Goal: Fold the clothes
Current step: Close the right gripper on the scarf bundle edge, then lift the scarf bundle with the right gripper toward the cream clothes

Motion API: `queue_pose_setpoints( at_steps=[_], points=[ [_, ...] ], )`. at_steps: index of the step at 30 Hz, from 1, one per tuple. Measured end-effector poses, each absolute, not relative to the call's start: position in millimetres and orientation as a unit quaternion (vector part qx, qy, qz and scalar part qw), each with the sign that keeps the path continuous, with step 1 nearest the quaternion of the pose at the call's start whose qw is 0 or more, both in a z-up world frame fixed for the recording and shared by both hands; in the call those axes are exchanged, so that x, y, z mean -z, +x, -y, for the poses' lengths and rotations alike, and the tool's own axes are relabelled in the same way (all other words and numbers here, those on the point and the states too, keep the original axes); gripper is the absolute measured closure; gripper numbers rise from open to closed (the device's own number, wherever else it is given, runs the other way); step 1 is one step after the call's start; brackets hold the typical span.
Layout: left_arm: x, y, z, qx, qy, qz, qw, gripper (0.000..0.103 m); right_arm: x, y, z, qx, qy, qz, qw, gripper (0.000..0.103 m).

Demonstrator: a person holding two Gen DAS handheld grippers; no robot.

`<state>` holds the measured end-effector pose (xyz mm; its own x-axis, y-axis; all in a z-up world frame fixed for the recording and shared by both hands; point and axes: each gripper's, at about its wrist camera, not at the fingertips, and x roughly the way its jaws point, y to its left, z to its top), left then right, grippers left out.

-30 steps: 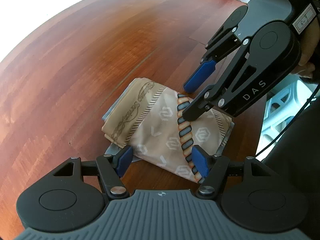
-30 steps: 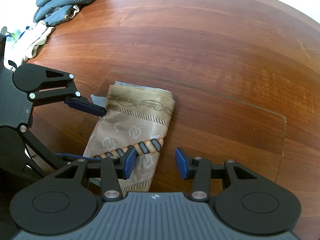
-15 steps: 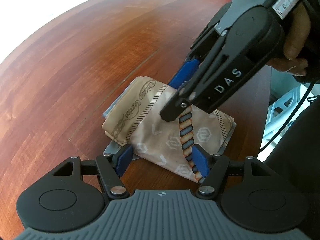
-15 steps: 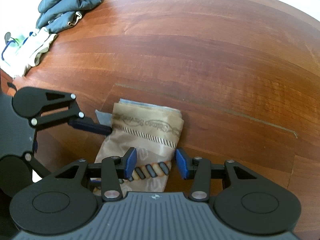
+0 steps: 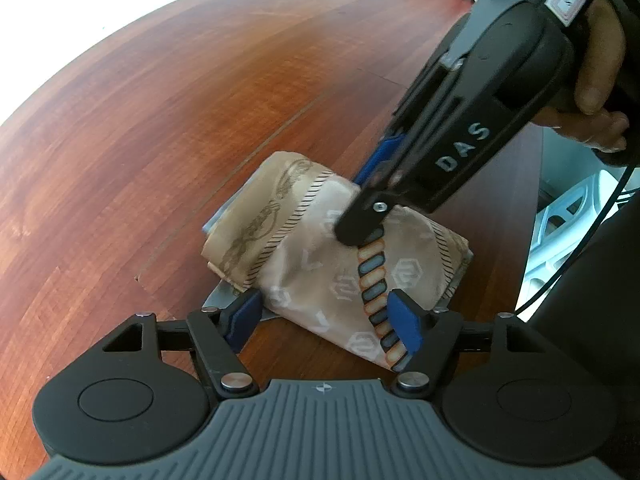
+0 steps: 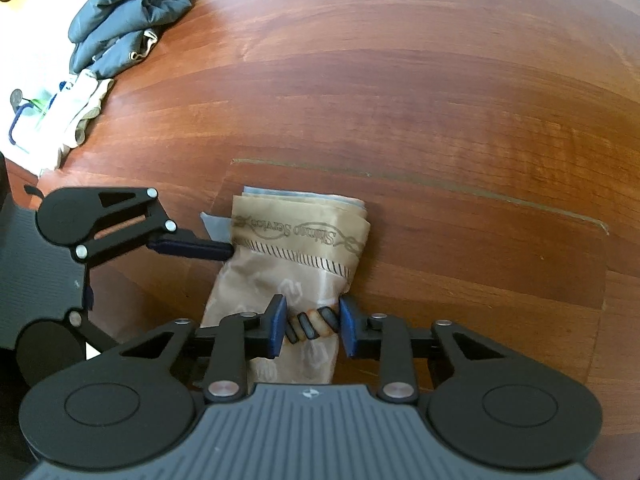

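My right gripper (image 6: pixel 312 326) is closing its jaws on the folded scarf (image 6: pixel 296 256), and the blue pads (image 6: pixel 277 326) already pinch a bunched ridge of the beige cloth between them, right at the rope-patterned stripe (image 6: pixel 310 324). My left gripper (image 5: pixel 326 314) stands with its jaws wide, opening slightly, one blue pad at each side of the scarf's near edge; the pads (image 5: pixel 404 320) lie against or just beside the fabric (I cannot tell whether they press on it, and the cloth there is not squeezed). The scarf lies as a thick folded bundle on the reddish wooden table (image 6: pixel 440 100), with a band of printed lettering along its far end and a pale blue layer peeking out underneath. In the left wrist view, the right gripper comes down onto the middle of the bundle, with my right hand (image 5: pixel 600 64) wrapped around its black handle. Farther out, a heap of grey-blue clothes (image 6: pixel 124 20) and a pale garment (image 6: pixel 76 120) sit near the table's far left edge, well apart from the scarf.
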<state>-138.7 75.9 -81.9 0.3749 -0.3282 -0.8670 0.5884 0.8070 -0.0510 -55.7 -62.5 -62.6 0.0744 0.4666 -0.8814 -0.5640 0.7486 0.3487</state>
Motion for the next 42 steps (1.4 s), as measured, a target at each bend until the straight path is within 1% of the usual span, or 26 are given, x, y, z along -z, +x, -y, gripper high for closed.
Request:
queue_pose_setpoints(
  at_steps=[2, 4, 15, 23, 32, 39, 42],
  points=[
    [82, -137, -77, 0.274, 0.128, -0.486, 0.820, 0.031, 63, -57, 60, -0.348, -0.043, -0.579, 0.736, 0.096],
    [79, -137, -83, 0.260, 0.116, -0.487, 0.825, 0.031, 61, -59, 60, -0.347, -0.041, -0.575, 0.740, 0.098],
    [48, -149, -121, 0.169, 0.053, -0.476, 0.861, 0.031, 10, -70, 49, -0.372, -0.067, -0.528, 0.761, 0.098],
    [8, -194, -176, 0.086, 0.010, -0.467, 0.880, 0.031, -24, -68, 19, -0.404, -0.086, -0.507, 0.757, 0.098],
    [-11, -228, -217, 0.053, -0.022, -0.435, 0.899, 0.031, -51, -79, -52, -0.442, -0.104, -0.484, 0.748, 0.098],
    [-22, -260, -283, 0.066, -0.028, -0.422, 0.904, 0.031, -62, -104, -135, -0.445, -0.110, -0.477, 0.750, 0.098],
    [-28, -277, -322, 0.078, -0.017, -0.419, 0.904, 0.030, -69, -122, -189, -0.443, -0.109, -0.474, 0.753, 0.098]
  ],
)
